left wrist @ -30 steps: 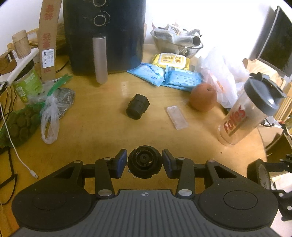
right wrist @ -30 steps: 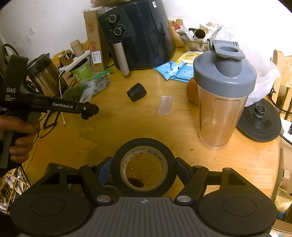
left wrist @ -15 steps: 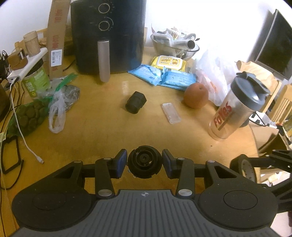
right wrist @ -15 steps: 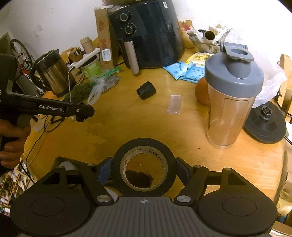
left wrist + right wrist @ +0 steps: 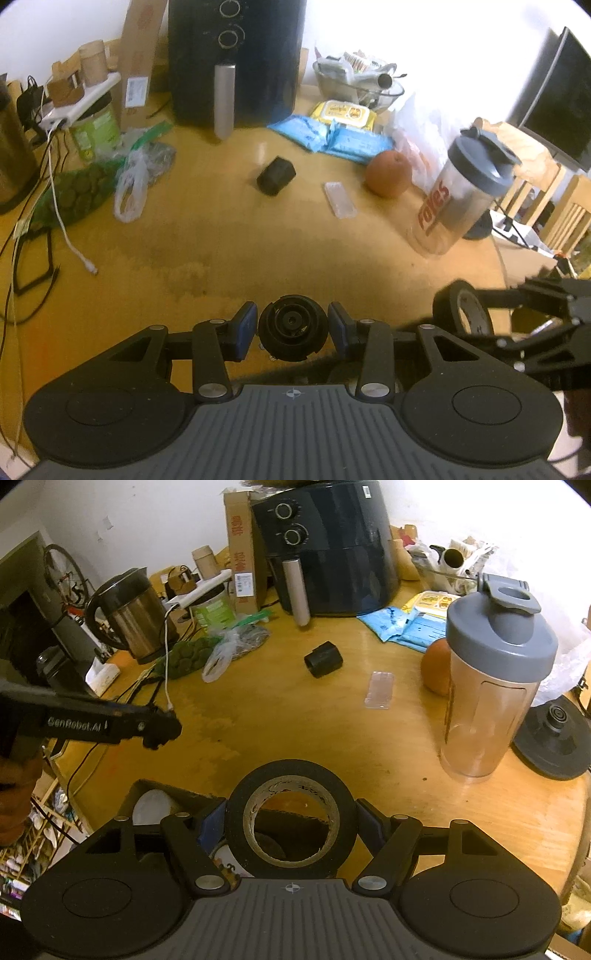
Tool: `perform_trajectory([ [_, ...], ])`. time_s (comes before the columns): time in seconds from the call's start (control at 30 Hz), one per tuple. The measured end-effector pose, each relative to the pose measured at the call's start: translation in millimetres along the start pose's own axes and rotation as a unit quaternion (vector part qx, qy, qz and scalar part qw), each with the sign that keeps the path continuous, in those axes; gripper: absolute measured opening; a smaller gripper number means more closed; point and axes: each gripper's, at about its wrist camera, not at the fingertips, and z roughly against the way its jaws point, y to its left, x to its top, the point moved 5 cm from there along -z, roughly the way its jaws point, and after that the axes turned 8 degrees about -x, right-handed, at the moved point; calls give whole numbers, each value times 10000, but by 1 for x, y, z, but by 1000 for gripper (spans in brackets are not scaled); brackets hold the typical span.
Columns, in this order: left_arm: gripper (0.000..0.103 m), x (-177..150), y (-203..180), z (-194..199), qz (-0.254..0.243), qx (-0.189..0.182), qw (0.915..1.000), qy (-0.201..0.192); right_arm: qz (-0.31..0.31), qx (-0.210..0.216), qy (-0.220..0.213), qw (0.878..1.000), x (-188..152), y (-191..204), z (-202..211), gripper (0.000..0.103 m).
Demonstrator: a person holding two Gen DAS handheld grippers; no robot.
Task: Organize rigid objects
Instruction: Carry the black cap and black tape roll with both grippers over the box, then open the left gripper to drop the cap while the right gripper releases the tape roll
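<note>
Two loads in the air at once, and that is my worry. My left gripper [image 5: 292,328] has its blue pads pinching a small round black plastic part [image 5: 293,332] from both sides, above the near edge of the wooden table [image 5: 258,236]. My right gripper [image 5: 291,825] is clamped on a roll of black tape [image 5: 291,814], standing on edge between the fingers, right at the table's front rim with a box [image 5: 155,794] showing below it.

Risk one: that black part is round and hard, held only at two narrow spots. I reckon any twist of my wrist could let it pop out and roll off the edge.

Risk two: the tape is gripped across its outer curve, so a loose squeeze could let it pivot or slide down. Over the box that's fine; short of it, it lands on the floor.

Risk three: the two grippers are close, the right one visible at the left camera's side. Crossing paths could knock either load.

The shaker bottle [image 5: 496,686] stands near my right, tall and tippable. A black block [image 5: 276,176] and a clear case [image 5: 340,199] lie on the table, unsorted.
</note>
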Motion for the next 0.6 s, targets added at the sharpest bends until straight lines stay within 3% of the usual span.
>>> perform_trajectory([
  [0.33, 42, -40, -22, 9, 226, -29, 9995, 227, 173, 144, 24, 9997, -7, 0, 7, 75],
  [0.6, 43, -65, -24, 9, 656, 245, 9964, 472, 302, 263, 81, 9992, -15, -2, 12, 75],
])
